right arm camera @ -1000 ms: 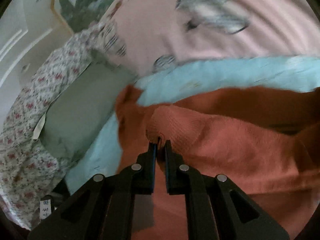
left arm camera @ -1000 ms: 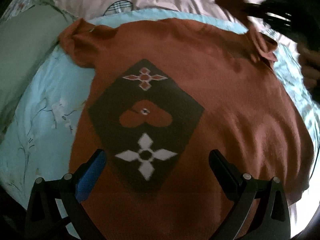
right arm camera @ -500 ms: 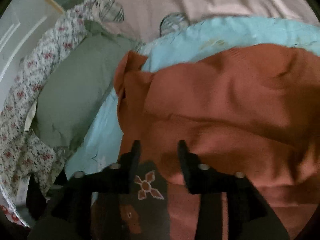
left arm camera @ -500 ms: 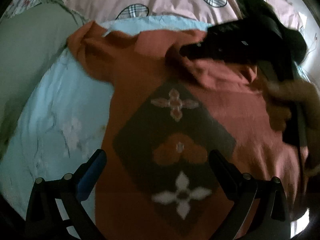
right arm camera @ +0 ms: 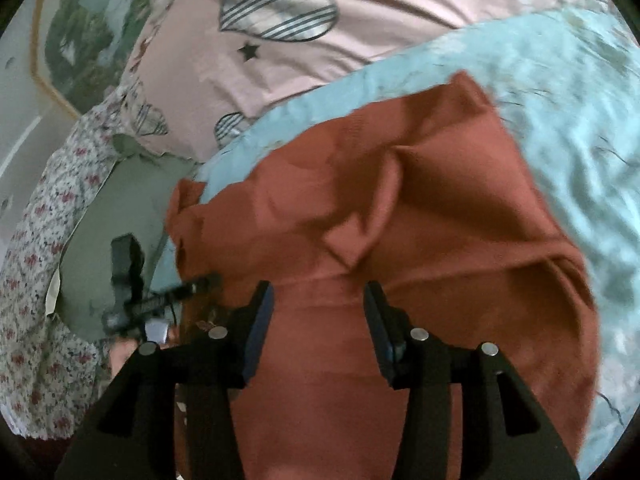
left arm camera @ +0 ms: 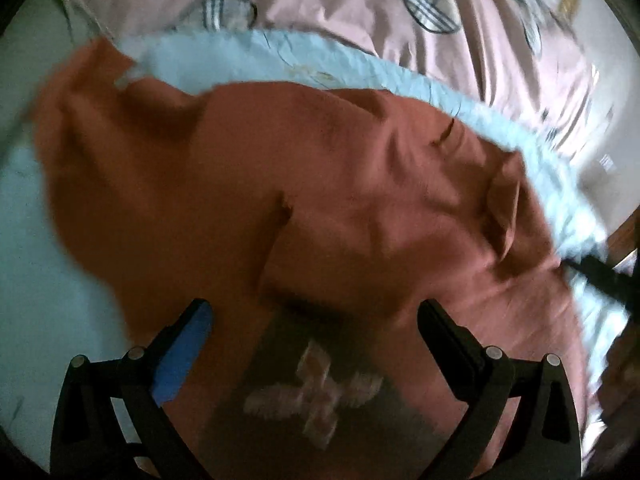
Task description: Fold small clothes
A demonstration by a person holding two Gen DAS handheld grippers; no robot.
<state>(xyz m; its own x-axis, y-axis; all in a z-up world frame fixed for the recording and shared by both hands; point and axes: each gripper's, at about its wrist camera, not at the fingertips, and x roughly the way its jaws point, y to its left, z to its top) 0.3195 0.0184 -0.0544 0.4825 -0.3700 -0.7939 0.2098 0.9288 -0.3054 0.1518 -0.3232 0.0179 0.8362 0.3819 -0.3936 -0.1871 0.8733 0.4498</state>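
Lying on the light-blue sheet (left arm camera: 288, 56), the rust-orange sweater (left arm camera: 248, 184) has one sleeve folded over its body, probably; frames are blurred. Left hand-held gripper (left arm camera: 314, 320) gapes wide above the sweater. Right hand-held gripper (right arm camera: 318, 300), jaws just opened, holds nothing, sweater below.

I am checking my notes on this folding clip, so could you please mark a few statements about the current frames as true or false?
1. The sweater is rust orange. True.
2. The sweater lies on a bare wooden table. False: it lies on a light blue sheet.
3. The right tongs are clamped on a sleeve. False: they stand open above the cloth; they have just been opening, with nothing gripped.
4. The left tongs are open. True.
5. A pink cover with striped hearts lies beyond the sheet. True.
6. The dark patch carries a yellow star. False: it shows a pale cross-like flower.
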